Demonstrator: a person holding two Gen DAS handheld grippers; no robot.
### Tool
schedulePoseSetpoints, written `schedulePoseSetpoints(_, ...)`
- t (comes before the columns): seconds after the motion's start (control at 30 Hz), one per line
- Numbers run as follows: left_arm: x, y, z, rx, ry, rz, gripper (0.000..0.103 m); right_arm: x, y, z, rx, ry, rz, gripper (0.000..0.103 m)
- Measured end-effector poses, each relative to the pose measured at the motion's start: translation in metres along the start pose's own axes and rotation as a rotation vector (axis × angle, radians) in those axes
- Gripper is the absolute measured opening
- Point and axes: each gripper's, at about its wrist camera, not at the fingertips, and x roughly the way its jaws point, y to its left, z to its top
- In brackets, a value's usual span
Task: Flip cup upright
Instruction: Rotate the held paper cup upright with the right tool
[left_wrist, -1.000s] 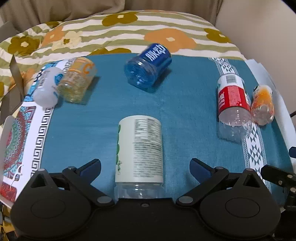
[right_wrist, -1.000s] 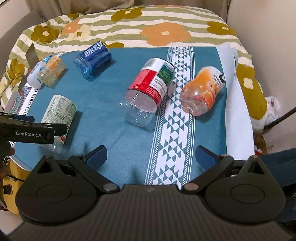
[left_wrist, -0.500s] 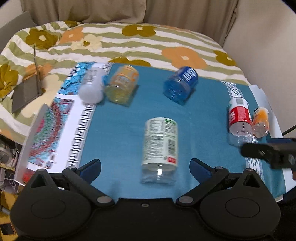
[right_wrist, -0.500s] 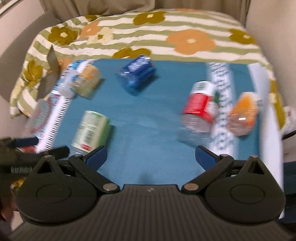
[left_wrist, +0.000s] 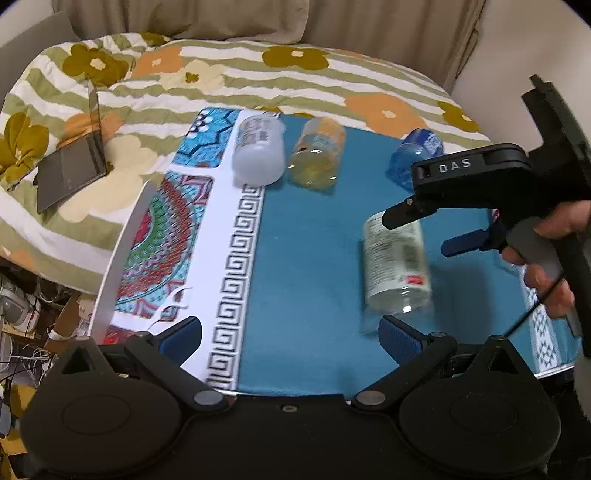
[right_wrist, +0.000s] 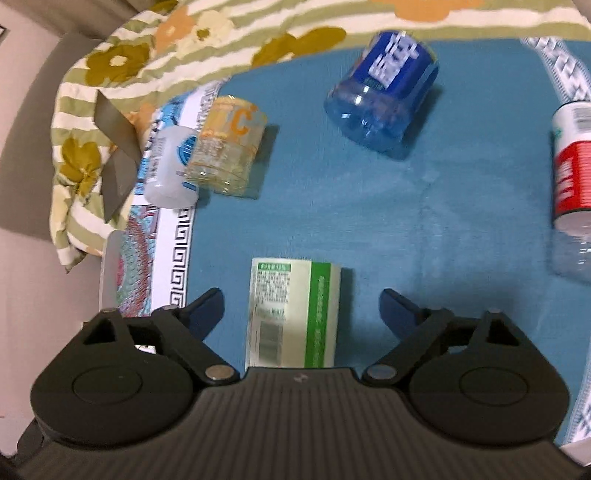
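Note:
Several plastic cups lie on their sides on the teal cloth (left_wrist: 310, 258). The white-and-green labelled cup (right_wrist: 293, 314) lies right between my right gripper's (right_wrist: 301, 306) open fingers; it also shows in the left wrist view (left_wrist: 397, 264). My right gripper shows there (left_wrist: 424, 229) just above that cup, held by a hand. My left gripper (left_wrist: 290, 338) is open and empty, low at the cloth's near edge, left of that cup. A blue cup (right_wrist: 384, 92), an orange-print cup (right_wrist: 227, 147) and a frosted white cup (right_wrist: 170, 166) lie farther back.
A red-labelled cup (right_wrist: 570, 173) lies at the right edge. A patterned mat (left_wrist: 177, 229) borders the cloth on the left. A flowered striped blanket (left_wrist: 221, 70) lies behind, with a grey laptop-like object (left_wrist: 70, 170) on it at left.
My right gripper has swung left and down over the white-and-green cup, which now lies between its fingers. My left gripper has pulled back and to the left.

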Motion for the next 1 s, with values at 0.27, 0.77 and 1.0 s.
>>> schedulePoseSetpoints(0.27,0.009,0.022,-0.004,0.008,0.027,-0.014,0.103,0.017,-0.004,0.0,0.074,0.004,-0.011,0.088)
schedulePoseSetpoints(0.77,0.006,0.026,0.001,0.01,0.02,-0.032,0.103,-0.022,0.007,-0.014,0.046,-0.112,0.041,0.073)
schedulePoseSetpoints(1.0,0.004,0.029,0.004,0.01,0.003,-0.036,0.103,-0.083,0.028,-0.05,-0.127,-0.501,-0.11,0.073)
